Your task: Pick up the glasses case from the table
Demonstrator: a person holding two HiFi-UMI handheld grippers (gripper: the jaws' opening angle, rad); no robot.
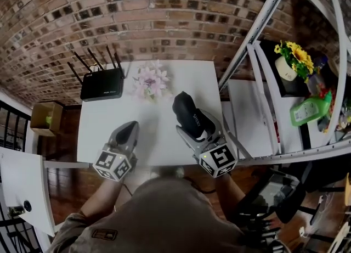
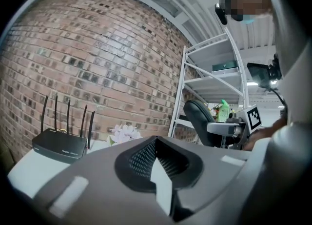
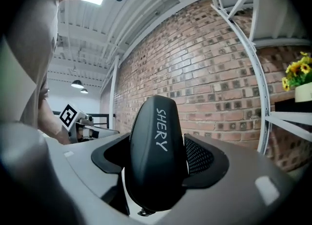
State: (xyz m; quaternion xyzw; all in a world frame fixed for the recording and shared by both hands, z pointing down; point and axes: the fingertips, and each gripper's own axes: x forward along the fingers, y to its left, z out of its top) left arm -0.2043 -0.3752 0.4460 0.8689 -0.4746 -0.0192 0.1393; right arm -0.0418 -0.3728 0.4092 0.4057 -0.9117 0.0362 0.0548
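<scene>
The person's right forearm [image 1: 229,183] reaches forward from the lower edge of the head view. It carries the right claw [image 1: 193,128] out over the near right part of the white rectangular worktop [image 1: 98,131], angled slightly toward the middle. This claw's own view looks upward along the red-brown brick wall [image 3: 224,58] toward the ceiling, so the claw is tilted nose-up. Its jaws are clamped on the black oval hard-shell glasses case [image 3: 156,151] with white lettering, one dark meshed pad pressing each long side. The case stands up between them, its rounded far end well past the tips and its lower end sunk deep in the throat. In the head view the case [image 1: 188,109] juts from the claw toward the wall, and whether any part of it touches the worktop cannot be told. The left forearm [image 1: 101,194] holds the left claw [image 1: 129,128] lower and nearer the left side, well apart from the case. Its jaws are drawn together at the tips with nothing between them [image 2: 158,163]. Beyond it at the back of the worktop sit a black router with four upright antennas [image 2: 59,146] and, just beside that, a small bunch of pale pink flowers [image 2: 126,132].
</scene>
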